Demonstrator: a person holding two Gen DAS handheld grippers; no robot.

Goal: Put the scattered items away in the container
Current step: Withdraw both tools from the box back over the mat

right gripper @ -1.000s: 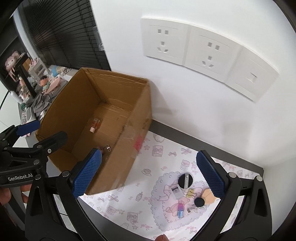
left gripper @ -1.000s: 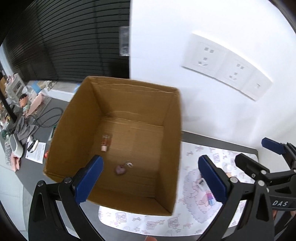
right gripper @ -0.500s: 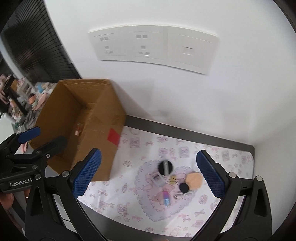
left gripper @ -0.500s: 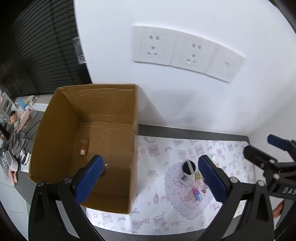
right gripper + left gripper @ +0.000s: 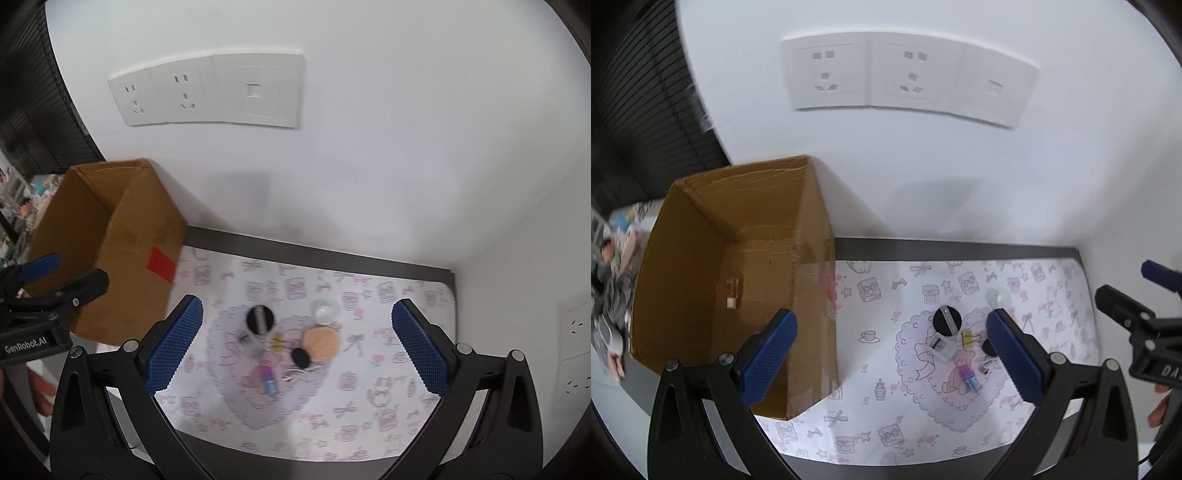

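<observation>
Items [image 5: 280,350] between right claw [image 5: 297,345] fingers, unheld

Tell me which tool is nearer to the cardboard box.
Left. The left tool hangs over the cardboard box at its right wall, one finger above the inside. The right tool hangs over the small items on the mat, right of the box.

My left gripper [image 5: 890,354] is a black plastic frame of two angled, triangulated limbs, each tipped with a long blue pad [image 5: 768,362] of cross-hatched rubber, with round silver screws at the joints. My right gripper [image 5: 297,347] is built the same: black limbs, silver screws, blue textured pads [image 5: 421,350]. Seen from the other camera, the left one's side carries white lettering reading "GenRobot.AI", and the right one's shows white letters beginning "DA".
</observation>
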